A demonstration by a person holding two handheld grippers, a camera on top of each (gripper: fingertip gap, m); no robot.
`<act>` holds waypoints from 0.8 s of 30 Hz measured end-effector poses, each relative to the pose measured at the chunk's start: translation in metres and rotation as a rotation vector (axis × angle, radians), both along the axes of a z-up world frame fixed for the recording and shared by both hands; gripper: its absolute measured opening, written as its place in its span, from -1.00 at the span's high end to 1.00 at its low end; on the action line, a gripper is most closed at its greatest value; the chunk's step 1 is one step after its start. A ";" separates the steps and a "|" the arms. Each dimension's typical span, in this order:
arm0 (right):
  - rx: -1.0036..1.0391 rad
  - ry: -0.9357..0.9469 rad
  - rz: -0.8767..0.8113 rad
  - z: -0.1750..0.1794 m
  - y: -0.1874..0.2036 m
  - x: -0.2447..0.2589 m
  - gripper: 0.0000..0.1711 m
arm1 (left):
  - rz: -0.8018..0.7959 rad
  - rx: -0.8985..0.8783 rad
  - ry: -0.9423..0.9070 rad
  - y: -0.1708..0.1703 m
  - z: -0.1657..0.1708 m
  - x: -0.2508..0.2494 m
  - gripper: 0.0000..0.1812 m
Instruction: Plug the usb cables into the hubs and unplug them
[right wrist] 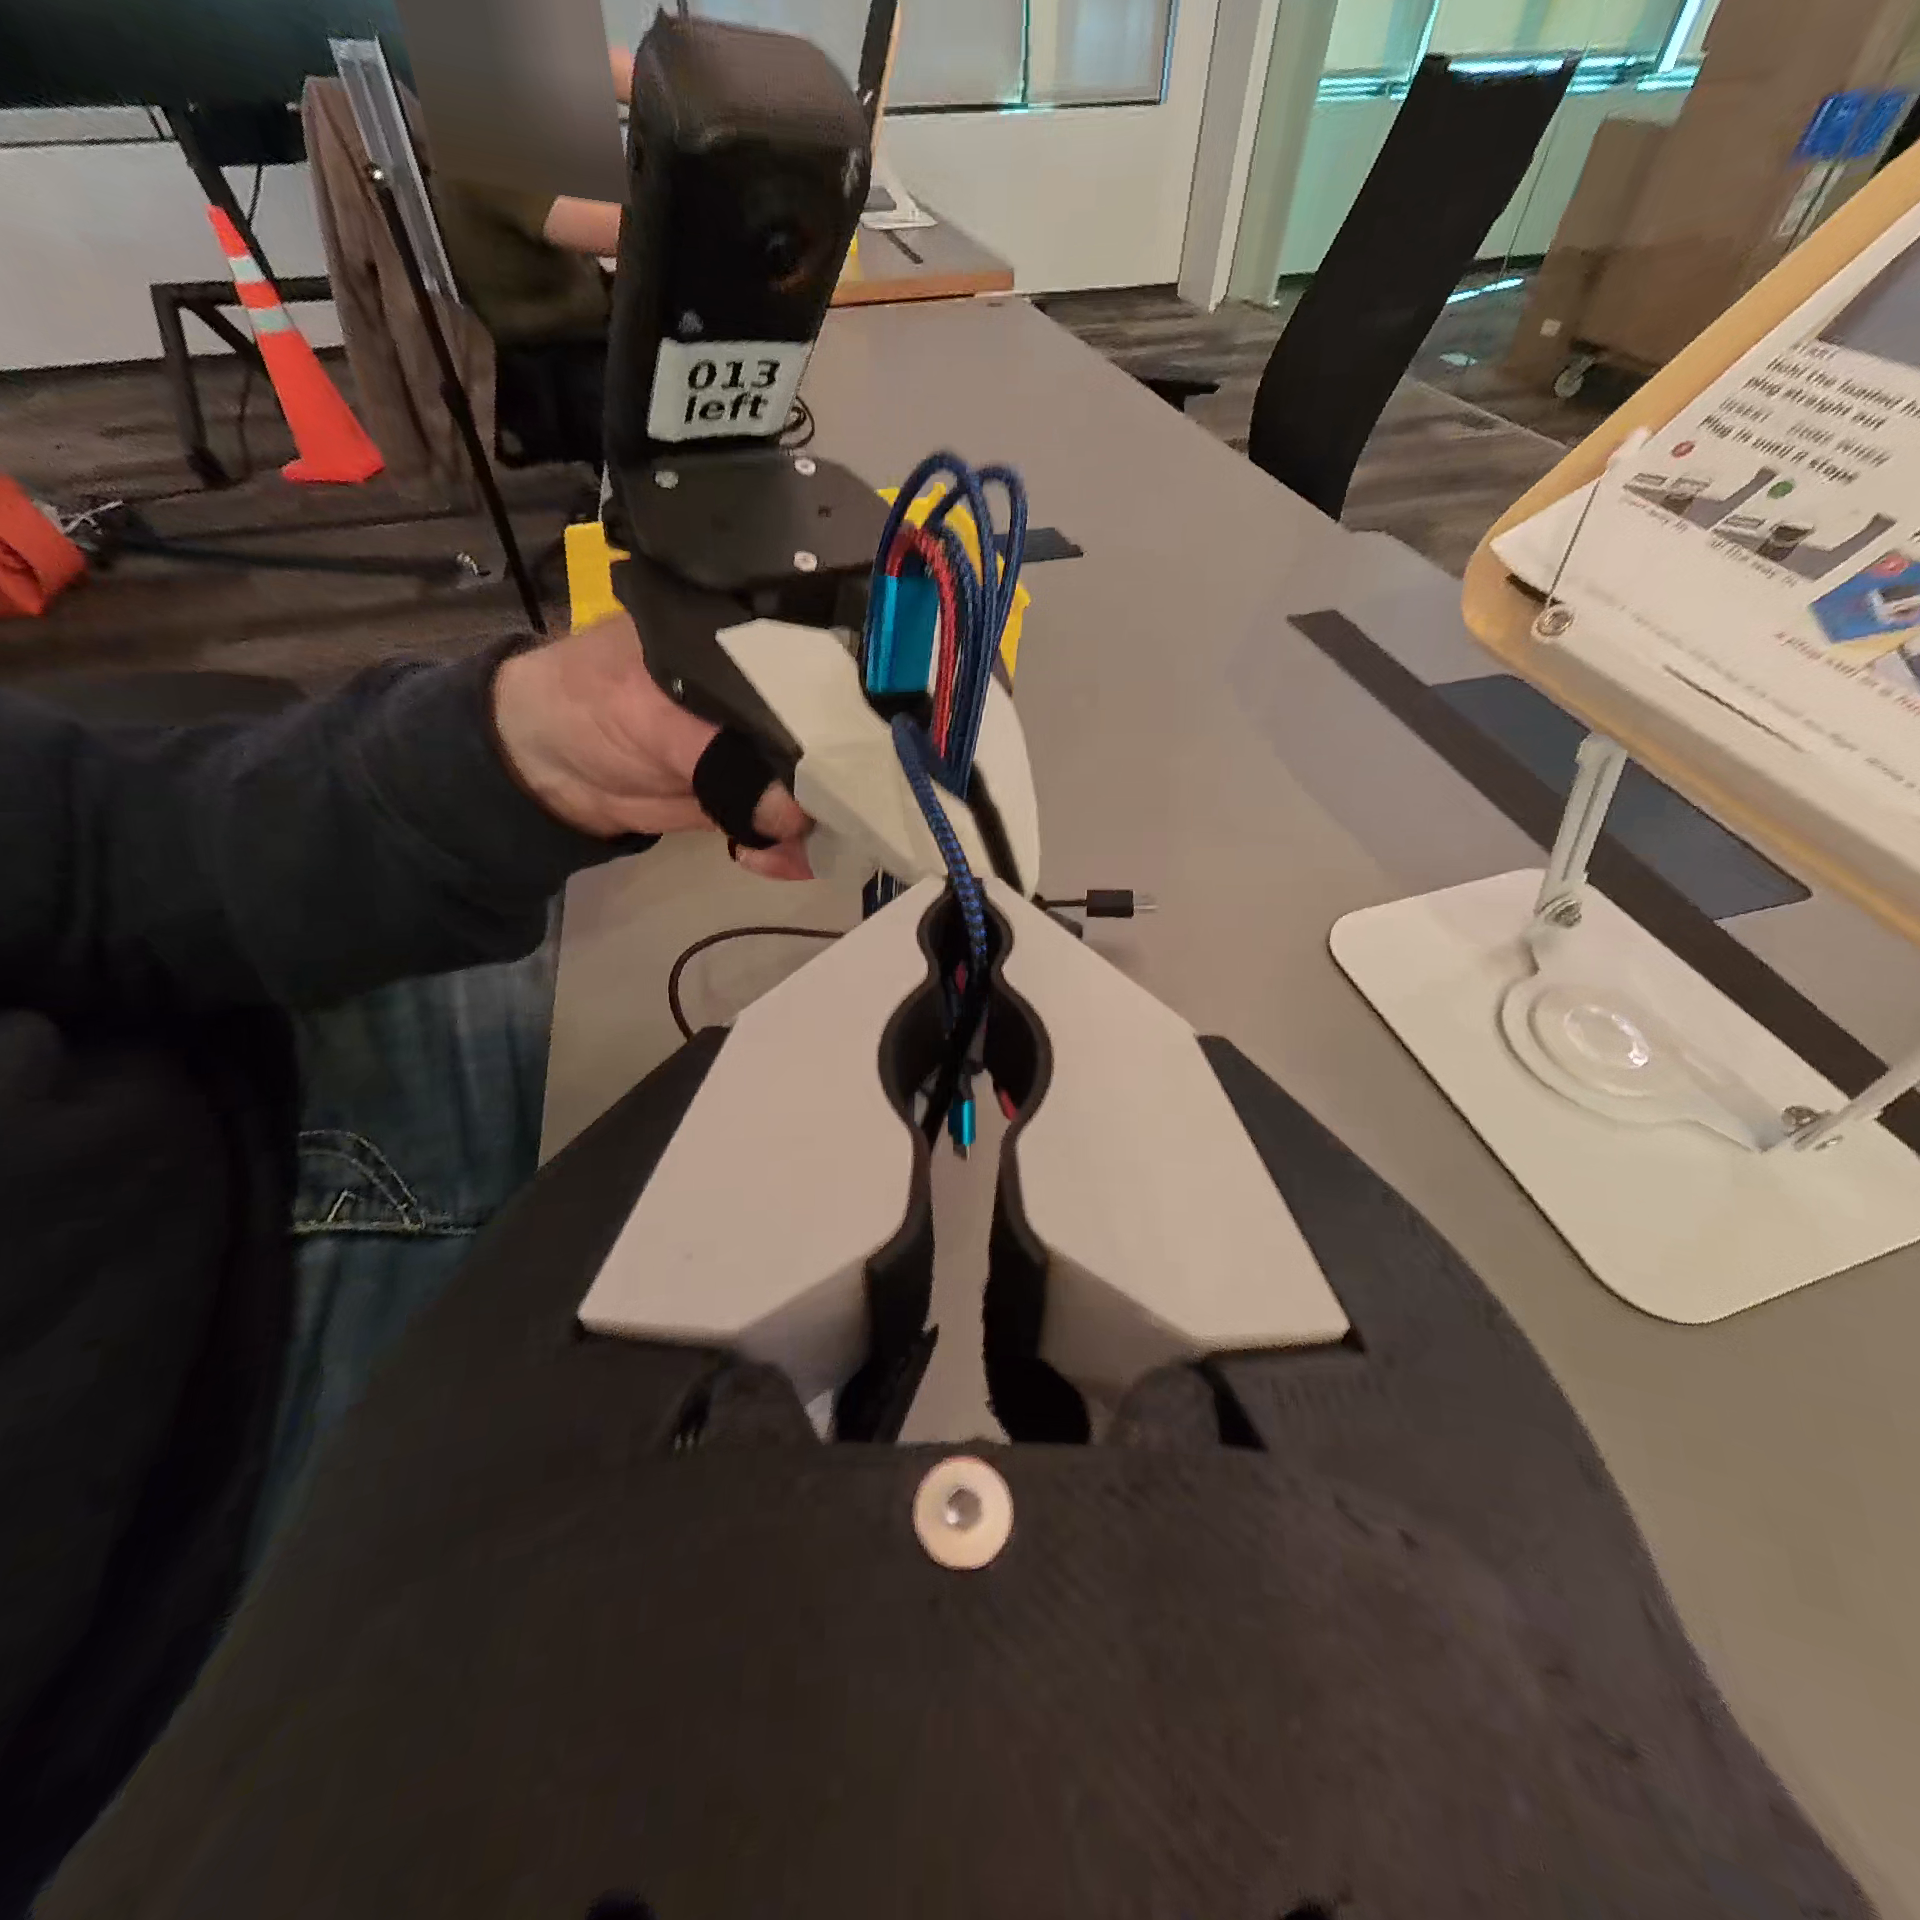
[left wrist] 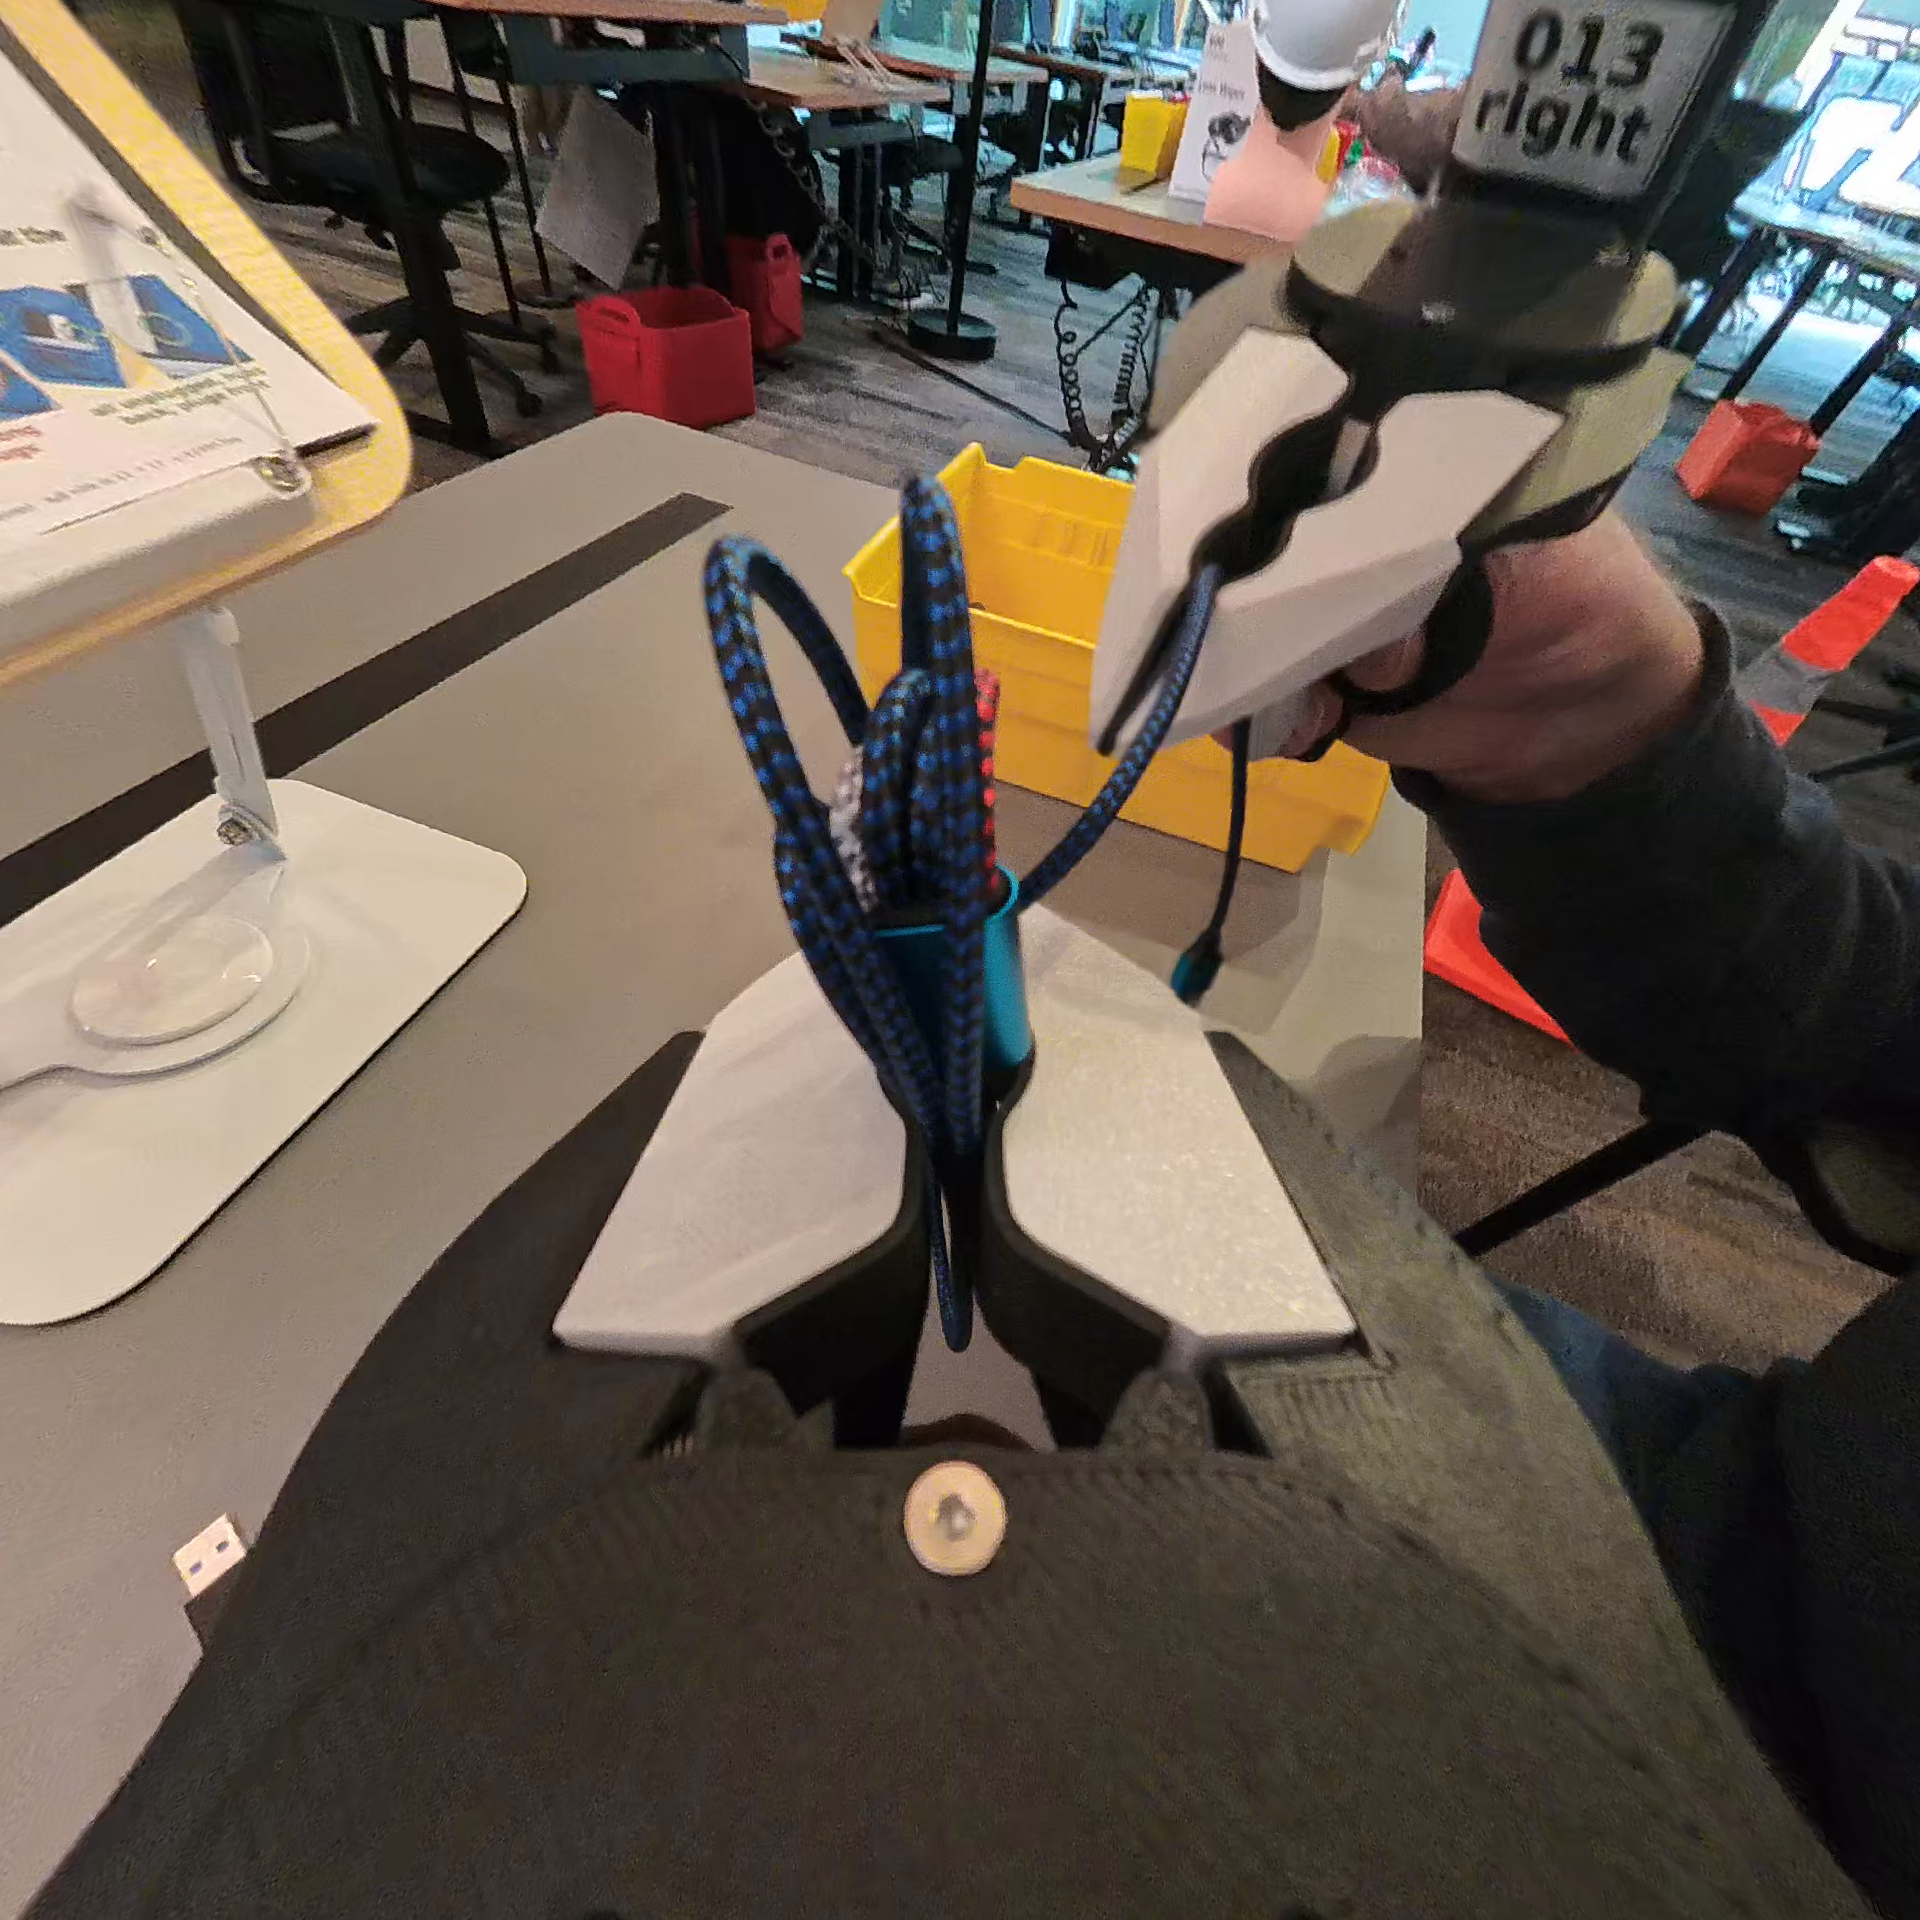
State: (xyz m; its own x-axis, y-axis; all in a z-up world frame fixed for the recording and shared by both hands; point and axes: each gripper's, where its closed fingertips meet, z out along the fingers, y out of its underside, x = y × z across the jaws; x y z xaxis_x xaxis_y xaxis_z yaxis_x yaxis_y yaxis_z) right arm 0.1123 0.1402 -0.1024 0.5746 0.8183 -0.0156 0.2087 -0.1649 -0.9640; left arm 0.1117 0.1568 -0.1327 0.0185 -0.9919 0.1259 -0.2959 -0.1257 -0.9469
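My left gripper (left wrist: 940, 1029) is shut on a teal metal hub (left wrist: 1003, 977) held upright above the grey table (left wrist: 582, 831). A bundle of blue, red and white braided cables (left wrist: 831, 727) loops up from the hub. My right gripper (left wrist: 1117, 727) comes in from the upper right, shut on one blue braided cable (left wrist: 1127, 774) whose teal plug (left wrist: 1195, 961) dangles free. In the right wrist view my right gripper (right wrist: 971, 899) pinches that cable (right wrist: 961, 862) at its tips, just below the left gripper (right wrist: 940, 831) and hub (right wrist: 899, 634). Loose plug ends (right wrist: 961, 1122) hang under the jaws.
A yellow bin (left wrist: 1039, 623) stands at the table's far edge. A white stand (left wrist: 208, 1039) with an instruction sheet is left of the hub, also in the right wrist view (right wrist: 1610, 1091). A loose USB plug (left wrist: 208, 1558) and a black plug (right wrist: 1112, 902) lie on the table. My two grippers' fingertips are within a few centimetres of each other.
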 end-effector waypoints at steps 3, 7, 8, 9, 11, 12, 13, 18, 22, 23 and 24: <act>0.043 0.071 0.016 0.017 0.002 -0.005 1.00 | -0.025 0.012 0.028 -0.006 -0.003 0.005 0.96; 0.078 0.178 0.004 0.033 0.010 -0.006 1.00 | -0.070 0.010 0.045 -0.018 -0.008 0.012 0.96; 0.082 0.208 0.006 0.036 0.012 -0.007 1.00 | -0.082 0.000 0.040 -0.020 -0.008 0.014 0.96; 0.069 0.225 0.014 0.035 0.013 -0.008 1.00 | -0.084 -0.014 0.036 -0.021 -0.008 0.015 0.96; 0.055 0.246 0.012 0.034 0.014 -0.003 1.00 | -0.080 -0.048 0.010 -0.018 -0.005 0.013 0.96; 0.046 0.239 0.003 0.032 0.014 0.001 1.00 | -0.083 -0.071 -0.012 -0.016 -0.002 0.010 0.96; 0.031 0.228 0.004 0.030 0.013 0.004 0.96 | -0.079 -0.091 -0.030 -0.013 0.000 0.007 0.96; 0.000 0.141 -0.007 0.020 0.001 0.015 0.72 | -0.047 -0.150 -0.089 0.000 0.008 -0.002 0.96; -0.075 0.076 0.020 -0.005 -0.010 0.014 0.58 | -0.026 -0.162 -0.105 0.006 0.011 -0.006 0.96; -0.091 0.071 0.040 -0.010 -0.014 0.011 0.57 | -0.019 -0.168 -0.109 0.007 0.012 -0.007 0.96; -0.104 0.061 0.064 -0.014 -0.018 0.008 0.63 | -0.019 -0.171 -0.114 0.007 0.013 -0.007 0.97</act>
